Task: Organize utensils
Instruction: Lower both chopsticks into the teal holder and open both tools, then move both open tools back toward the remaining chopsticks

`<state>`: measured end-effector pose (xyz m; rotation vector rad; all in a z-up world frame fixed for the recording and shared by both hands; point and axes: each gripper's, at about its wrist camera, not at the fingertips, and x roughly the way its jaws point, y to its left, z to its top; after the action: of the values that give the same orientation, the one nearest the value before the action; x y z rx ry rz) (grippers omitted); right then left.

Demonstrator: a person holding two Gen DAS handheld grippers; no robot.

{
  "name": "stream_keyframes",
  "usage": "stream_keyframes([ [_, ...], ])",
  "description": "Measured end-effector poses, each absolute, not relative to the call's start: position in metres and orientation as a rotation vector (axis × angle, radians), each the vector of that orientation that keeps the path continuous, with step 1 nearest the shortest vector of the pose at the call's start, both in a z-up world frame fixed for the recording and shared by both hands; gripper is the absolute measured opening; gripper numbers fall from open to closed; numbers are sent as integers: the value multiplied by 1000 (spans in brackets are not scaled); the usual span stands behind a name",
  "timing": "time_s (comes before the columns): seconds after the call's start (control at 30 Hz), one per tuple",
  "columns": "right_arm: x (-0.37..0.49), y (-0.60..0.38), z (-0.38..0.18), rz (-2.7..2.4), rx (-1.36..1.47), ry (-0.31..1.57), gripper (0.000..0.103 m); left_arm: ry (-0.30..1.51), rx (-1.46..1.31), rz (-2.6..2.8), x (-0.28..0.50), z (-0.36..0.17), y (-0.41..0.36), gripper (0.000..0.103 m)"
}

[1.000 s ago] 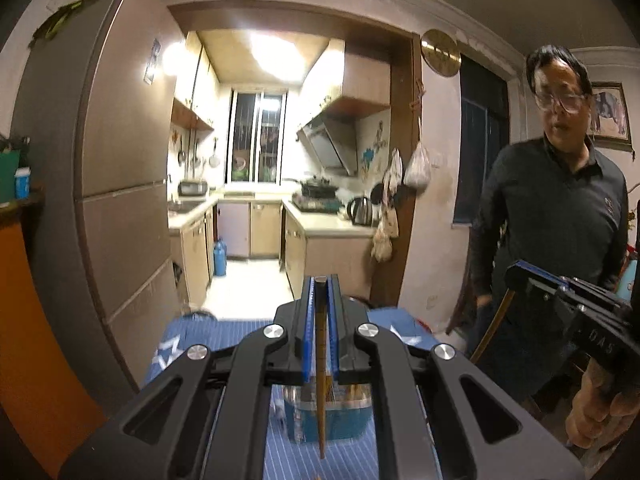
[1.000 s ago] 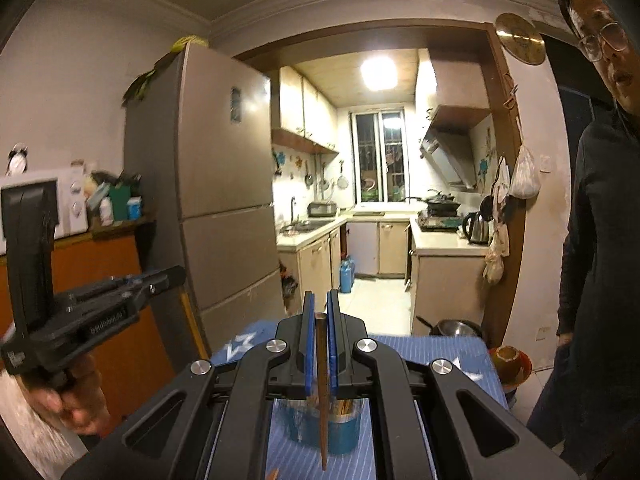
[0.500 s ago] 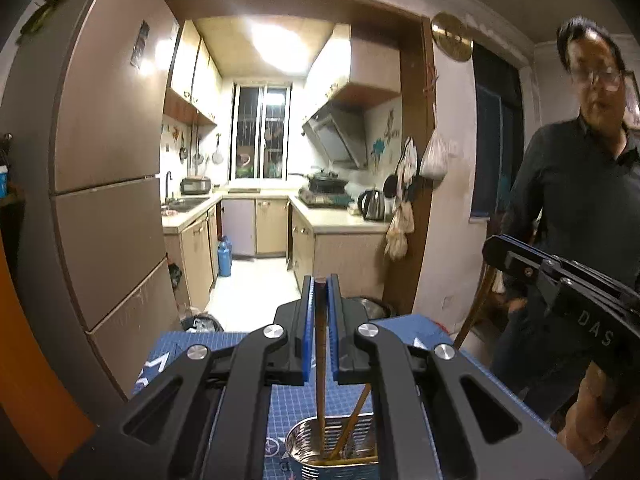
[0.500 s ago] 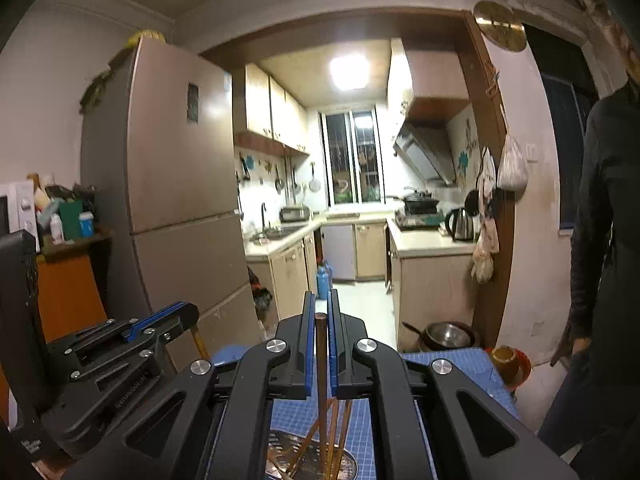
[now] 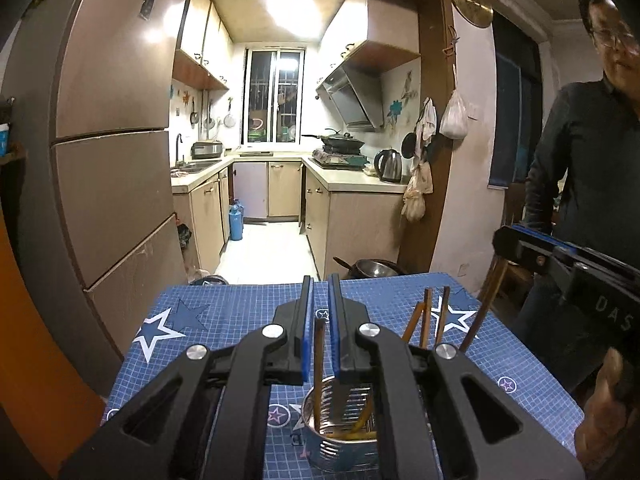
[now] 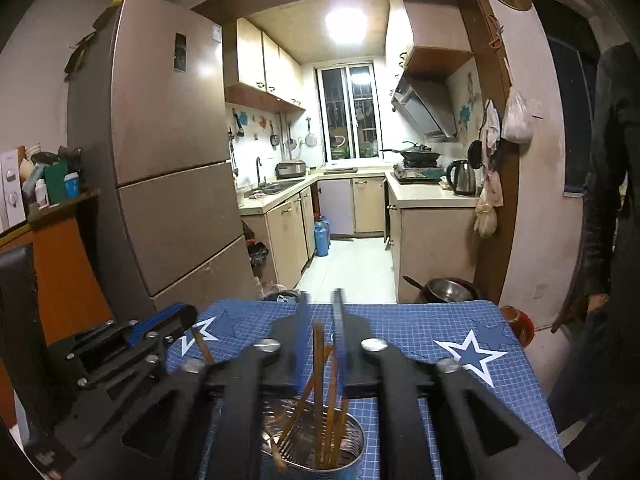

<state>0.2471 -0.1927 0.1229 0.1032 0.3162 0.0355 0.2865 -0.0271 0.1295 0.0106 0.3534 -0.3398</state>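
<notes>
A perforated steel holder (image 5: 340, 436) (image 6: 352, 452) stands on the blue star-printed mat, with several wooden chopsticks (image 6: 332, 420) leaning inside. My left gripper (image 5: 319, 280) hangs right above it, shut on one upright chopstick (image 5: 319, 344) whose lower end is inside the holder. My right gripper (image 6: 320, 296) is over the same holder and its jaws are opening. A chopstick (image 6: 318, 360) stands loose between its blurred blue pads, tip in the holder. Each gripper shows at the edge of the other's view: the right (image 5: 504, 240), the left (image 6: 160, 320).
The blue mat (image 5: 240, 312) covers a small table that ends just beyond the grippers. A tall fridge (image 5: 112, 160) stands to the left, a person in dark clothes (image 5: 580, 160) to the right. A metal pot (image 5: 372, 268) sits on the floor past the table.
Both grippers have come down and forward over the holder. The chopsticks' tips have gone into it. The right jaws have parted, and the left chopstick's top sits lower between the pads.
</notes>
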Motion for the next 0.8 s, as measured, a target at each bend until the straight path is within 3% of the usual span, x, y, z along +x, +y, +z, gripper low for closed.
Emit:
stream_keyframes([
  [0.47,165,-254,110,-42,116,308,24,234,-124,-253,226,160,49,6],
  [0.8,9,-304,45,-99,72,393,31,263,137,-218,103,101,60,13],
])
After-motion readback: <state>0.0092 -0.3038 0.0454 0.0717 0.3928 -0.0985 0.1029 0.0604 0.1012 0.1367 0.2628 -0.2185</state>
